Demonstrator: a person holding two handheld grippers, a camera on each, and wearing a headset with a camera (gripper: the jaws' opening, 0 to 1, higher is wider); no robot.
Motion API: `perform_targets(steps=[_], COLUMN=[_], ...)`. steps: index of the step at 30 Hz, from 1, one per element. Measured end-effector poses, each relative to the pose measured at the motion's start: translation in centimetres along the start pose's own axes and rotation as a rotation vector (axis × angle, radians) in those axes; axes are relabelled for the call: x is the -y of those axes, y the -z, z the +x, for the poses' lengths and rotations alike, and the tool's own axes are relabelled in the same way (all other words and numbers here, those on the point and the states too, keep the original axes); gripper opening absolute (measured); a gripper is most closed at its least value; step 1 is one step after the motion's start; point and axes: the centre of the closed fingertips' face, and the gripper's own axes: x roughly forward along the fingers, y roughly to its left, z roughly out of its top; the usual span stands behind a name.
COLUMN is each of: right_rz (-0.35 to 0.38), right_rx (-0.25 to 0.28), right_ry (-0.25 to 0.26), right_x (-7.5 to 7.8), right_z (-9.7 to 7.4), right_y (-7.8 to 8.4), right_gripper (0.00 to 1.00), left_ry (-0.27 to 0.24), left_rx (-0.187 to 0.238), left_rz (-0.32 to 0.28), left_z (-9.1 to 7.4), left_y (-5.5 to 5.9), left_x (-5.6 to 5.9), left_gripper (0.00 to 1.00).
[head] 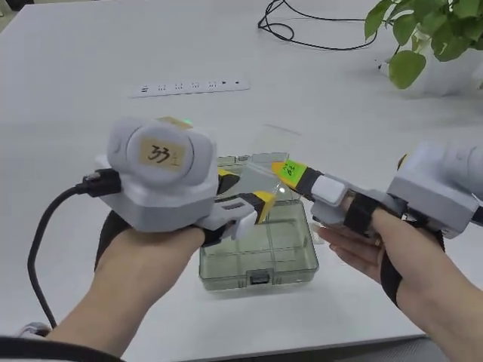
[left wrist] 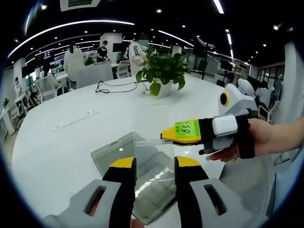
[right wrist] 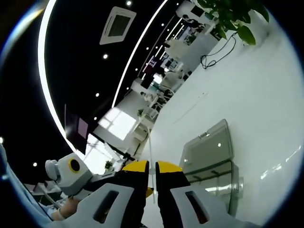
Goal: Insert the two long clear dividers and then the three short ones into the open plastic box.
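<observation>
The right gripper (head: 281, 170) reaches in from the right and is clenched on the edge of a clear divider (left wrist: 153, 159). The divider is held over the open plastic box (head: 256, 277), which stands on the near part of the white table (head: 90, 60). The left gripper (head: 253, 207) is released, with its jaws apart, just beside the divider and above the box. A power strip (head: 189, 87) lies on the far side.
</observation>
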Motion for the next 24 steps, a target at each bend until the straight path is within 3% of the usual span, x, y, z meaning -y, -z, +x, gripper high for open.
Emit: perform_targets(steps=[17, 20, 24], right_rz=[-0.013, -0.014, -0.026], right_rx=[-0.008, 0.007, -0.003], right_ry=[0.007, 0.013, 0.012], right_x=[0.16, 0.28, 0.34], right_z=[0.04, 0.07, 0.06], right_y=[-0.01, -0.25, -0.23], right_gripper=[0.07, 0.11, 0.05], left_ry=[0.007, 0.009, 0.011], left_rx=[0.003, 0.003, -0.005], left_rz=[-0.02, -0.021, -0.013], left_z=[0.11, 0.1, 0.11], left_y=[0.18, 0.16, 0.3], left_x=[0.15, 0.15, 0.16], left_gripper=[0.3, 0.3, 0.3])
